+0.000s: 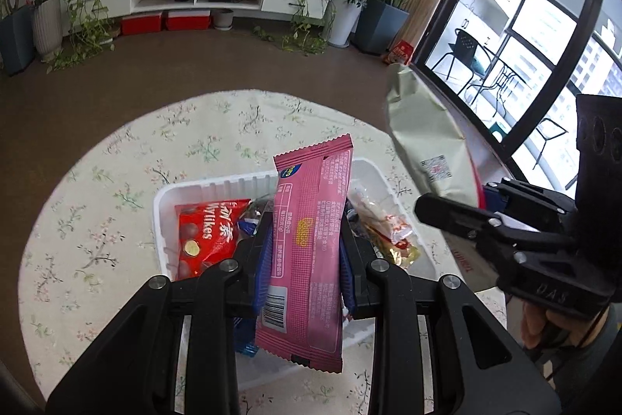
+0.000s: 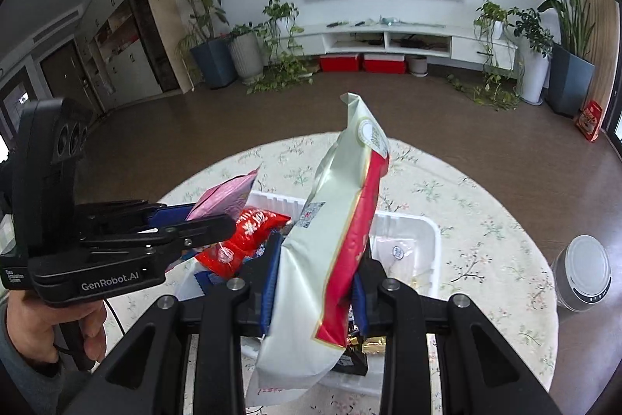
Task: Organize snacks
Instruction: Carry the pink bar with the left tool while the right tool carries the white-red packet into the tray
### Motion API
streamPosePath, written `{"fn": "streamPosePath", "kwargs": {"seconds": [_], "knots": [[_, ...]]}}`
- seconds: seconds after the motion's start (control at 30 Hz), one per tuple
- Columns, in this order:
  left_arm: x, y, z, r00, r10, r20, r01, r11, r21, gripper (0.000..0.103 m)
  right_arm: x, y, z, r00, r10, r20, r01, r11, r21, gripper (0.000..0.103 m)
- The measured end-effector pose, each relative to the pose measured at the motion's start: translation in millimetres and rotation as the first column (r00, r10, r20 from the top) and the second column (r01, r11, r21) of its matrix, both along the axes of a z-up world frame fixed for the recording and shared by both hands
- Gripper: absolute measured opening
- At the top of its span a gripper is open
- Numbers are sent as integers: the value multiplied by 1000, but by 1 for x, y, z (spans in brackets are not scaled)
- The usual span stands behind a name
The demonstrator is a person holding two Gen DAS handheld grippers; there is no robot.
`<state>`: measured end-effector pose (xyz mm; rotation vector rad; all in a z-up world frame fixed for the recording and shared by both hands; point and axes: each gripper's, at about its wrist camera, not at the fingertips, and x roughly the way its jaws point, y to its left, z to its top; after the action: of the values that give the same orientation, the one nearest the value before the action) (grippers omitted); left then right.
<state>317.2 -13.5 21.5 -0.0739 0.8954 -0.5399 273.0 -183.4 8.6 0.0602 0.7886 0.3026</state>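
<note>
Above the white tray's point(image 1: 217, 183) rim, both packets hang clear.

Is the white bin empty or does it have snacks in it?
It has snacks. The white bin holds a red chocolate bag and a clear candy packet, among others.

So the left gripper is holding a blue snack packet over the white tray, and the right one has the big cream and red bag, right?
Not quite: the packet in the left gripper is pink, not blue; only the pads are blue. The left wrist view shows the pink packet over the white tray. The right gripper does hold the cream and red bag.
</note>
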Motion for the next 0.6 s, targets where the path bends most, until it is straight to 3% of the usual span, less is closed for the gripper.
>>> {"fn": "streamPosePath", "kwargs": {"seconds": [0.2,0.6], "knots": [[16,1,-46,998,28,-54,-27,1000,12,27,17,13,-40,996,18,-86,-20,999,-32,33],[29,-11,-74,997,45,-70,-43,998,40,28,24,26,-77,988,30,-152,-43,996,-80,34]]}}
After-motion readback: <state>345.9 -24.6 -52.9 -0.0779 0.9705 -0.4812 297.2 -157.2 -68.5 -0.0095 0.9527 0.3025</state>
